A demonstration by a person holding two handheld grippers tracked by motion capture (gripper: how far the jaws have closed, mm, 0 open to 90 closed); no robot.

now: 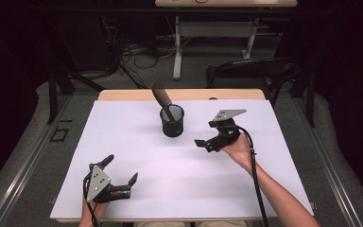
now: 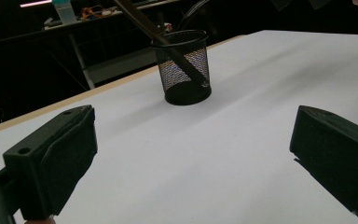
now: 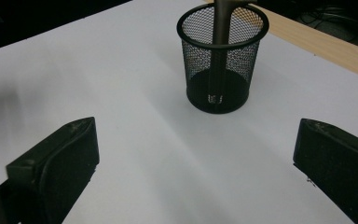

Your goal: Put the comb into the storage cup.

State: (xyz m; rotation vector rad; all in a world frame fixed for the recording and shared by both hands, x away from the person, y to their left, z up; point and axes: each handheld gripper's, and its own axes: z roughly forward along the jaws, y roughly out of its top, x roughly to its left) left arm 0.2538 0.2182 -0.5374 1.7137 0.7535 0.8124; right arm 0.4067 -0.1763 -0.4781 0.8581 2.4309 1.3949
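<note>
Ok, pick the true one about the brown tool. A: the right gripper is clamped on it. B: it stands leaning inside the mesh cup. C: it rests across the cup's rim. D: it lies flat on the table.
B: the brown tool stands slanted inside the mesh cup, its lower end at the cup's bottom; both grippers are open and apart from it.

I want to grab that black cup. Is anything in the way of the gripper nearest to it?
No. Bare white table lies between the right hand-held gripper and the mesh cup. Its jaws are open and empty, and the brown tool stands inside the cup.

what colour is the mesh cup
Black wire mesh cup, clearest in the right gripper view.
</note>
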